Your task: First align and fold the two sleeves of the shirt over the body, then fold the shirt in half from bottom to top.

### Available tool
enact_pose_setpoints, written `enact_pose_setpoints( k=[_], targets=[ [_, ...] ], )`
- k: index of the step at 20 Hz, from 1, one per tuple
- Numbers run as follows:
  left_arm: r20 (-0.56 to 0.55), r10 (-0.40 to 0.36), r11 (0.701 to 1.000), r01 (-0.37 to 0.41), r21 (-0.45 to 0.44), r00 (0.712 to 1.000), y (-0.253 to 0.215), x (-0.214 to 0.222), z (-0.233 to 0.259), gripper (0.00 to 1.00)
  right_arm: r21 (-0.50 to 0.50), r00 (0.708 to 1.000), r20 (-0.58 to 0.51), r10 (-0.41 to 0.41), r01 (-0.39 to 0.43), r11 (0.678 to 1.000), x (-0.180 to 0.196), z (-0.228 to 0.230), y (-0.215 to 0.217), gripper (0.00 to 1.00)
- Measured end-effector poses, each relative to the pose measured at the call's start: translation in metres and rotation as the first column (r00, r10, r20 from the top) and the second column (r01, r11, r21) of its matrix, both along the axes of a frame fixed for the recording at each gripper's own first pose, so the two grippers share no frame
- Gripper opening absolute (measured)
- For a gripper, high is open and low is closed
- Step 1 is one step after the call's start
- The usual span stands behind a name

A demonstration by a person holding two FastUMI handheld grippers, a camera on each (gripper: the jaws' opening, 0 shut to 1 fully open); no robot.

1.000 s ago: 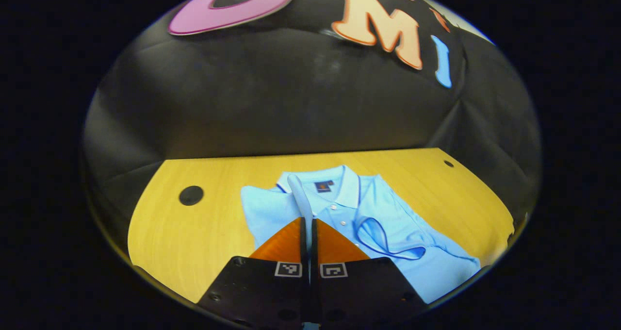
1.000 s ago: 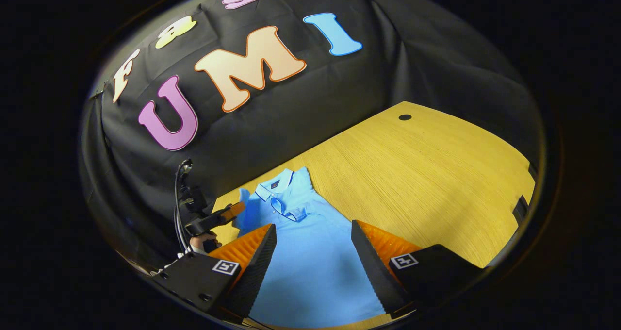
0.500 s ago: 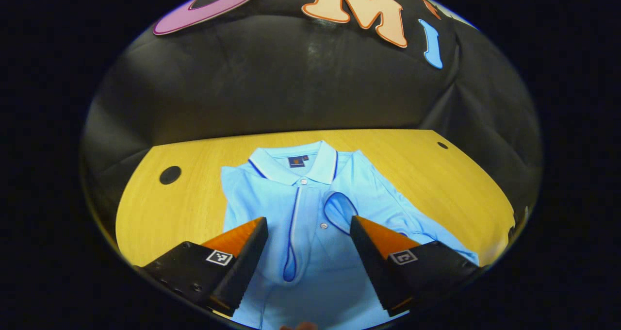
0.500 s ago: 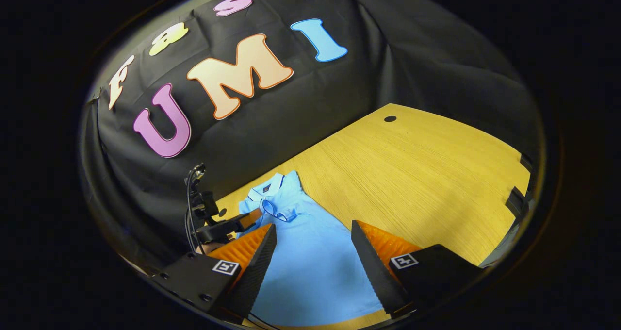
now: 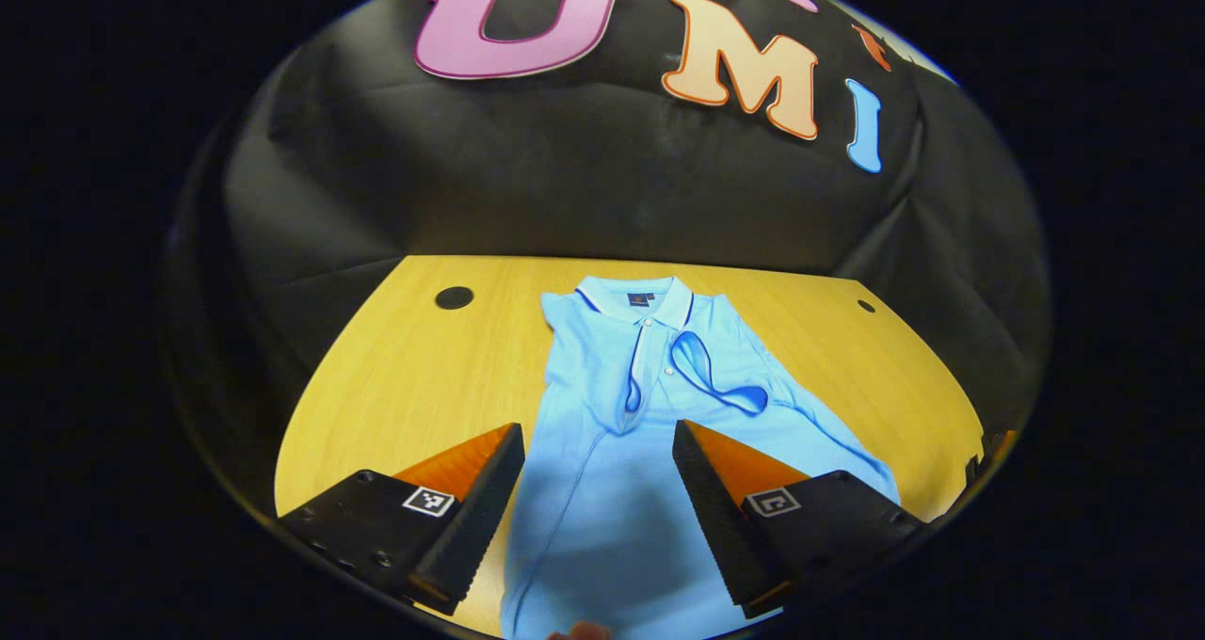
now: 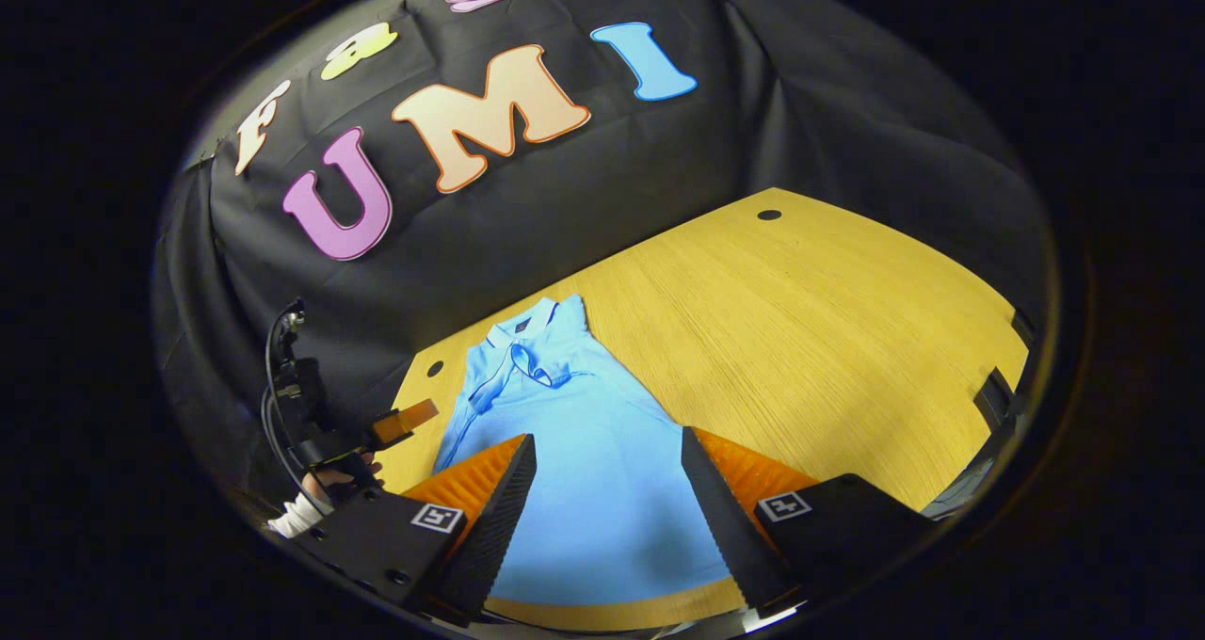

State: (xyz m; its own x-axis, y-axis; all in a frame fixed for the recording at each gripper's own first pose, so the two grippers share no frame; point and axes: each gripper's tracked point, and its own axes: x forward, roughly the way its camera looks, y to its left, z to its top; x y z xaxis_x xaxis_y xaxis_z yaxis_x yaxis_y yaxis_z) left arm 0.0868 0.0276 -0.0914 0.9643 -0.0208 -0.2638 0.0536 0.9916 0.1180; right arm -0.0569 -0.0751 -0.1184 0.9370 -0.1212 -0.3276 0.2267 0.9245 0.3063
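A light blue polo shirt (image 5: 602, 489) lies flat on a yellow wood-grain table (image 5: 424, 386), collar (image 5: 635, 299) toward the black cloth wall and hem toward the viewer. Both short sleeves are folded inward over the chest. The left sleeve (image 5: 633, 376) lies as a narrow strip along the button placket, and the right sleeve (image 5: 715, 381) lies at a slant across the chest, its dark-trimmed cuff opening showing as a loop. The two cuffs sit just beside each other near the middle of the body.

Inside the collar is a small dark neck label (image 5: 639, 298) with a tiny orange mark; its writing is too small to read.

In the left gripper view, the left hand-held gripper (image 5: 598, 475) hovers above the lower body of the shirt with its fingers spread wide and nothing between them. Each finger base carries a small square black-and-white marker (image 5: 428, 501).

In the right gripper view, the right hand-held gripper (image 6: 607, 489) is likewise spread wide and empty above the shirt's lower half, near the hem. Farther off at the left edge of the table, the left hand-held gripper appears again, held in a person's hand (image 6: 325, 489).

Two small dark round holes (image 5: 454, 297) sit in the table near its far corners.
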Motion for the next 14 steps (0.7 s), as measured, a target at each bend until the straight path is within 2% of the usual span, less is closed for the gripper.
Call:
enact_pose_setpoints(
  k=[2,7,11,14],
  targets=[
    [0.01,0.053,0.999,-0.053,0.014,0.999,0.012,-0.042,-0.008,0.96,-0.026,0.999,-0.018,0.041,-0.042,0.999,-0.01,-0.017,-0.002,0.97],
    [-0.008,0.154,0.987,-0.154,-0.05,0.988,0.02,-0.145,-0.052,0.95,-0.102,0.986,-0.09,0.141,-0.15,0.984,-0.043,-0.066,0.002,0.97],
    [-0.041,0.198,0.979,-0.2,-0.046,0.979,0.026,-0.187,-0.095,0.96,-0.202,0.98,-0.124,0.152,-0.175,0.964,-0.053,-0.096,-0.006,0.97],
    [-0.062,0.226,0.973,-0.229,-0.034,0.972,0.03,-0.197,-0.124,0.96,-0.275,0.975,-0.166,0.148,-0.19,0.943,-0.053,-0.124,-0.014,0.97]
  ],
)
